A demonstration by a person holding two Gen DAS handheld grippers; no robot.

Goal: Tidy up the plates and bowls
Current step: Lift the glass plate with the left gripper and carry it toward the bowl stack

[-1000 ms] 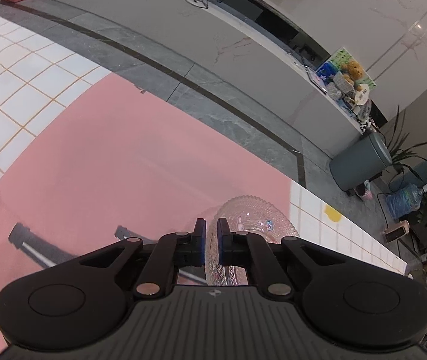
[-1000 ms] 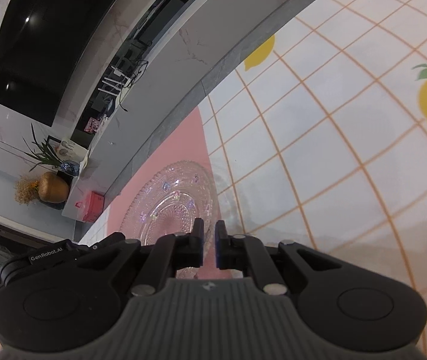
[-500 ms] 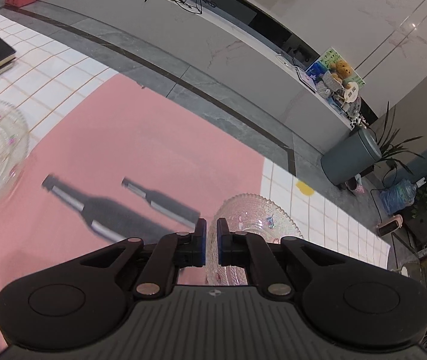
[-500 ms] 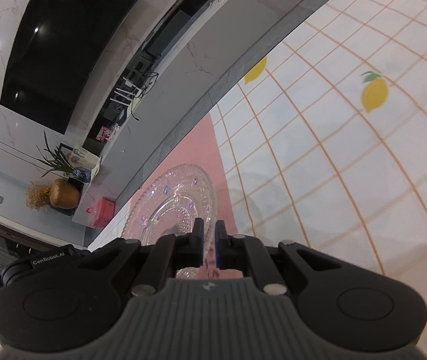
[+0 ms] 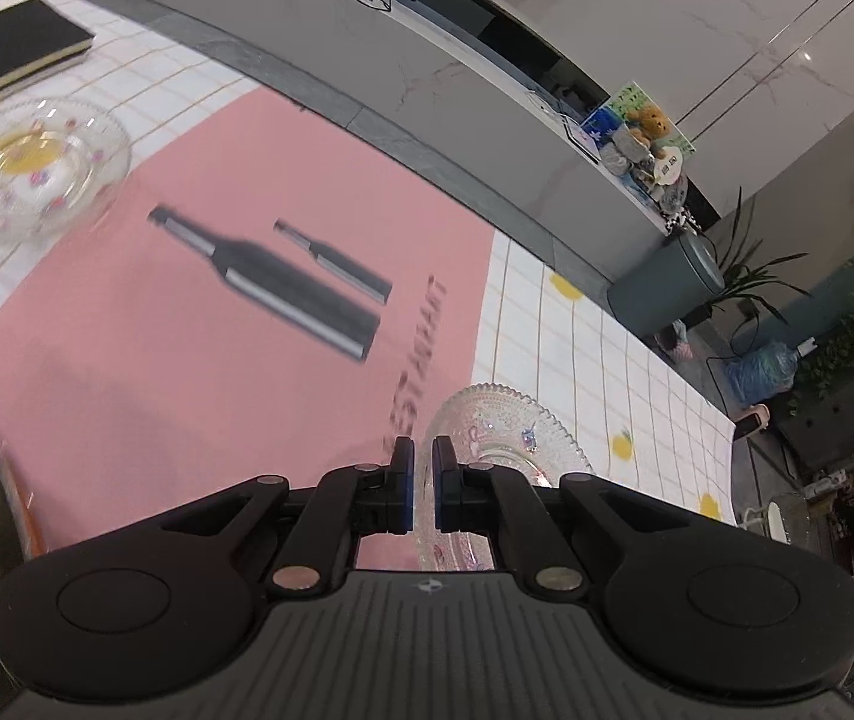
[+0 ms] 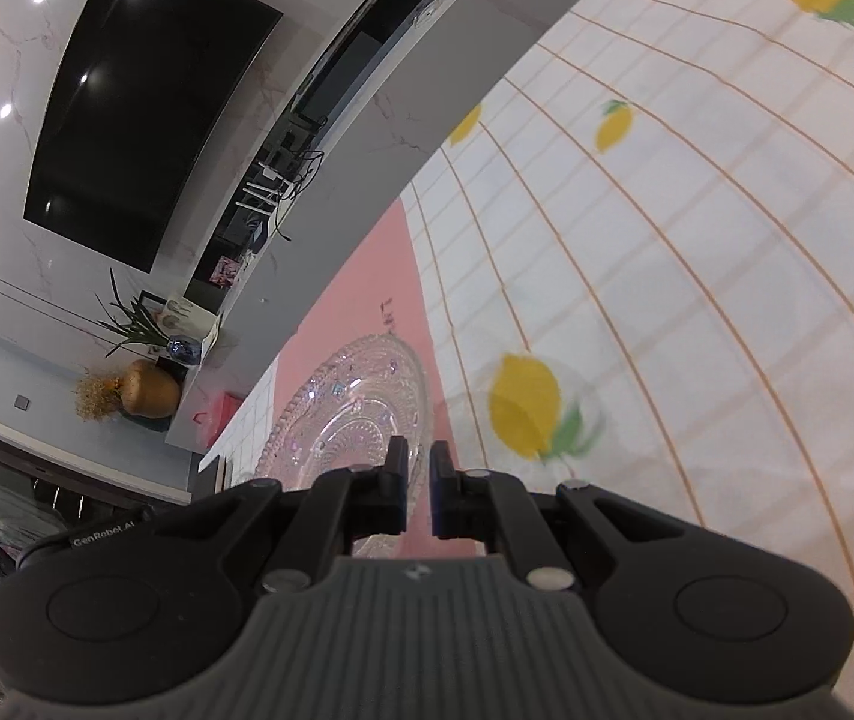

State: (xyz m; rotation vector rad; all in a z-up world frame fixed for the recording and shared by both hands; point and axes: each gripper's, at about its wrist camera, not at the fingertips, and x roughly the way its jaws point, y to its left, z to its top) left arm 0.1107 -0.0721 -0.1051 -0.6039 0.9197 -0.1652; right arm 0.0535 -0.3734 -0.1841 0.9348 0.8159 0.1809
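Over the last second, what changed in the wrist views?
Both grippers rose and drew back with their loads: the left view now takes in the printed bottles on the pink mat, a clear glass bowl and a black book. Unchanged: left gripper clamps a beaded clear glass dish; right gripper clamps a beaded clear glass plate.

Look at the black device (image 6: pixel 102 537) left of your right gripper: it reads "GenRobot.AI". The dark lettering on the pink mat (image 5: pixel 246 372) is too blurred to read.
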